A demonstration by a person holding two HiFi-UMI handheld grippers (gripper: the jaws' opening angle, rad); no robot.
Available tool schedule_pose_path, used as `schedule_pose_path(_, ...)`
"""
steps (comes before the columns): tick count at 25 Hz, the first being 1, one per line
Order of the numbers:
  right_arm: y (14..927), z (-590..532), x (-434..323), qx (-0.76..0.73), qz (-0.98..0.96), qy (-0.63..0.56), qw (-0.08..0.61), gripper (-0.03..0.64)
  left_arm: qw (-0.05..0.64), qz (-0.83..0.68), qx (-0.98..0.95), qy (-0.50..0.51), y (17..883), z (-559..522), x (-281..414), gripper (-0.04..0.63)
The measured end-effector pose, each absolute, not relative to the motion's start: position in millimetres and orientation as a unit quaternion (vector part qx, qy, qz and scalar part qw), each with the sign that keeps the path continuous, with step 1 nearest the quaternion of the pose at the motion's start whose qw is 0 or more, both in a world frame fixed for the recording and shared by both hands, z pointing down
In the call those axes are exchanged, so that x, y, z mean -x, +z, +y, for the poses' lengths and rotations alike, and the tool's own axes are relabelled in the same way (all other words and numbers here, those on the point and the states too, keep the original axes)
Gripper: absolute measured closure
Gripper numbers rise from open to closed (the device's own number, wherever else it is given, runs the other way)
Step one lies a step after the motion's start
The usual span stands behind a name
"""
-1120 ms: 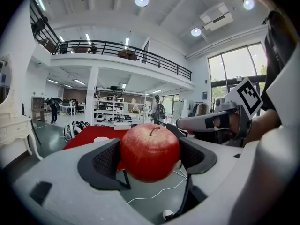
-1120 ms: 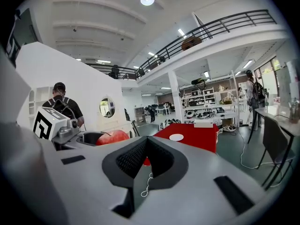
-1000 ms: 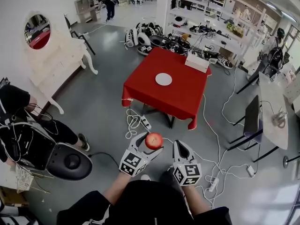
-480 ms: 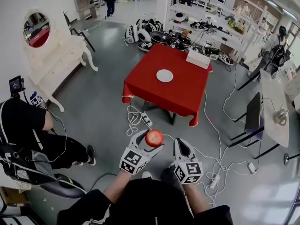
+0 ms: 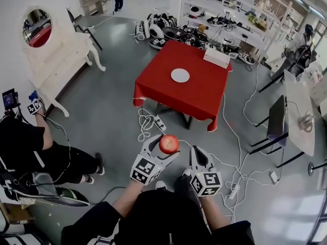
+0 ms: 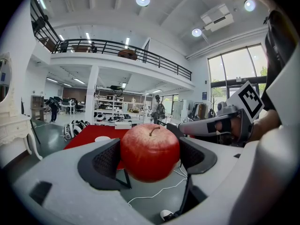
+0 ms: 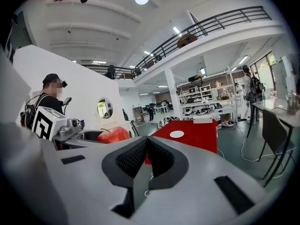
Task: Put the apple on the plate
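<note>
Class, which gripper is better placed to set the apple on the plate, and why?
Left. The left gripper clamps the apple between its jaws; the right gripper is shut and empty. The plate sits ahead on the red table, some way off.

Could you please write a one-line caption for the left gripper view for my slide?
Left gripper shut on a red apple, stem up, with the red table and white plate ahead.

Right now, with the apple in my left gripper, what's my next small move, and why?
Probably step toward the red table with the left gripper shut on the apple. The plate sits on that table, well ahead and out of reach; cables lie in between.
</note>
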State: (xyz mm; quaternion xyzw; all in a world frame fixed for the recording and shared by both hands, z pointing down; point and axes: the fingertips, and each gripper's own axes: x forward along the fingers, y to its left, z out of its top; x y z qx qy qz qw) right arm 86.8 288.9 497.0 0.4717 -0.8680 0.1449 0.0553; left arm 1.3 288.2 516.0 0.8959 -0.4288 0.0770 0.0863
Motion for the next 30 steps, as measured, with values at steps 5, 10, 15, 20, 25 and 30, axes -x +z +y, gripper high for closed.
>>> schedule_pose_path(5, 500.0, 289.2, -83.1, -0.469, -0.868, 0.152, 0.062, 0.606, 0.09, -0.431, -0.895, 0.078, 516.9, 286.2, 3.1, 0.202)
schedule_pose_path(10, 508.6, 278.4, -81.9, -0.467, -0.867, 0.158, 0.069, 0.606, 0.099, -0.429, -0.894, 0.078, 526.3, 276.9, 4.0, 0.202)
schedule_pose_path(15, 515.7, 265.3, -82.2, -0.465, -0.866, 0.166, 0.071, 0.606, 0.107, -0.429, -0.893, 0.083, 534.4, 268.4, 2.8, 0.202)
schedule_pose_path(20, 518.7, 247.3, -80.5, -0.467, -0.864, 0.174, 0.067, 0.606, 0.111, -0.43, -0.892, 0.089, 539.4, 251.2, 8.4, 0.202)
schedule_pose_path(25, 523.3, 230.4, -83.7, -0.471, -0.86, 0.183, 0.066, 0.606, 0.117, -0.422, -0.894, 0.096, 546.7, 235.7, 5.7, 0.202)
schedule_pose_path(30, 529.3, 209.6, -82.7, -0.474, -0.857, 0.193, 0.067, 0.606, 0.123, -0.418, -0.894, 0.1, 551.3, 212.2, 7.6, 0.202)
